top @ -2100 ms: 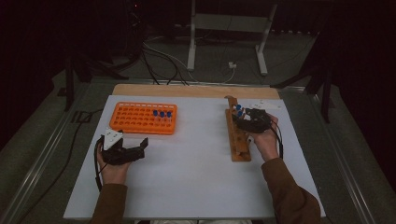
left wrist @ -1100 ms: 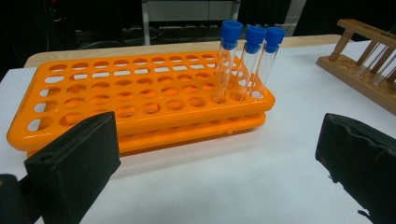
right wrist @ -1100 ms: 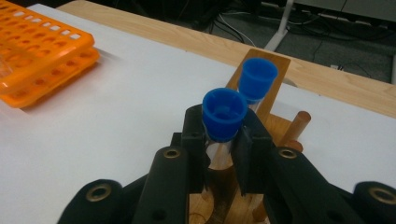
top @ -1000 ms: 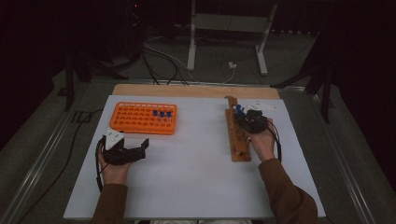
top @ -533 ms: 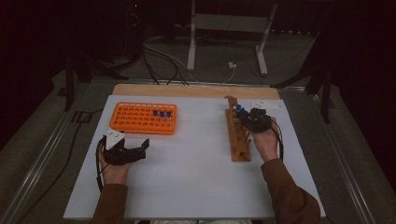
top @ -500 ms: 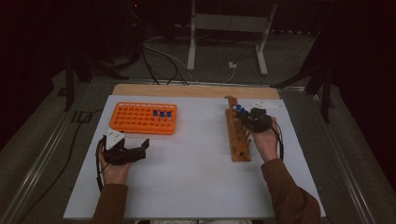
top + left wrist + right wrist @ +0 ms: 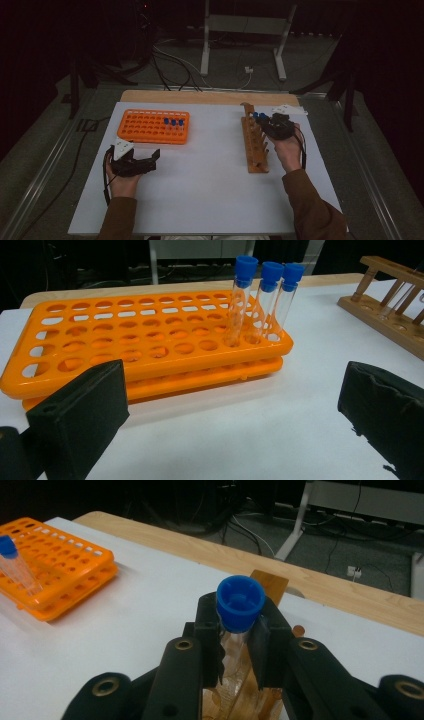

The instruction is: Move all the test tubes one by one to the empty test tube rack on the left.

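A clear test tube with a blue cap [image 7: 240, 602] sits pinched between the jaws of the right tongs [image 7: 239, 630], the pads pressing on the glass just under the cap. Its lower part runs down toward the wooden rack [image 7: 254, 145] beneath it; whether its tip is in a hole there cannot be told. In the high view the right tongs [image 7: 274, 125] hang over the far end of that rack, beside other blue caps [image 7: 258, 116], with the person's right hand [image 7: 289, 150] behind them. The wooden rack lies lengthwise on the right part of the white table [image 7: 210, 195], a row of holes along its top.

Well apart, on the left part of the table, stands an orange rack [image 7: 154, 127] with many holes. Three more blue-capped tubes [image 7: 262, 300] stand together near one of its corners, leaning slightly. The left tongs [image 7: 230, 410] are spread wide with nothing between them, their black pads low over the white surface just short of the orange rack. In the high view the left tongs [image 7: 150, 161] lie in the left hand [image 7: 122, 182], pointing toward the middle of the table.

A strip of bare wood [image 7: 210, 97] edges the far side of the table, and beyond it cables [image 7: 175, 60] trail over a dark floor near a metal stand [image 7: 242, 30].
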Demonstrator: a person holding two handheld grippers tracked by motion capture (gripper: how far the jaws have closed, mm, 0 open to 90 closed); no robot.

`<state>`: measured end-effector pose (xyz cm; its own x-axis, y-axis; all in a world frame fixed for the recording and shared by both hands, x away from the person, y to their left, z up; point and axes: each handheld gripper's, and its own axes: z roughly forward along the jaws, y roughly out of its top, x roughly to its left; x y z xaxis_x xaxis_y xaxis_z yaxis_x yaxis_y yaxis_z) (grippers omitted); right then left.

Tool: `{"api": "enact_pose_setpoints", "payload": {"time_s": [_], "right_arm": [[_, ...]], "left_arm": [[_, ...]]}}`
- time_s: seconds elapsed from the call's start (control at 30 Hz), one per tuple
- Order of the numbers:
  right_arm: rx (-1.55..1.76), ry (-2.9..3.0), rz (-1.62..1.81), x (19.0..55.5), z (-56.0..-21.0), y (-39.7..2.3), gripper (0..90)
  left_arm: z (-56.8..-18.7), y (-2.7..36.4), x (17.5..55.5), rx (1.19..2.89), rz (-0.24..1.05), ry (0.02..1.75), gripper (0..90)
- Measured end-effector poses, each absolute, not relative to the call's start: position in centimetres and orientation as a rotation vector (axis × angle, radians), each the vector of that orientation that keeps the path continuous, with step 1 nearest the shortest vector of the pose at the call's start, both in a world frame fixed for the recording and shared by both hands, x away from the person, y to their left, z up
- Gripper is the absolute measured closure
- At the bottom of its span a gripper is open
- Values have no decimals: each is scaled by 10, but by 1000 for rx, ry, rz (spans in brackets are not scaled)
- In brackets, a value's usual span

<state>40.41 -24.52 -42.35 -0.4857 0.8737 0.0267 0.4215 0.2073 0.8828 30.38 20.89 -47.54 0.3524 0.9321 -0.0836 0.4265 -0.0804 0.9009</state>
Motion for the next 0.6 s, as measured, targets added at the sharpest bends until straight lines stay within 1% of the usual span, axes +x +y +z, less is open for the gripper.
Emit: {"api": "enact_pose_setpoints", "payload": {"time_s": [0.6], "right_arm": [[1139, 1971, 1280, 393, -401, -246, 761]], "left_arm": [[-476, 210, 304, 1668, 667, 1231, 7]]}}
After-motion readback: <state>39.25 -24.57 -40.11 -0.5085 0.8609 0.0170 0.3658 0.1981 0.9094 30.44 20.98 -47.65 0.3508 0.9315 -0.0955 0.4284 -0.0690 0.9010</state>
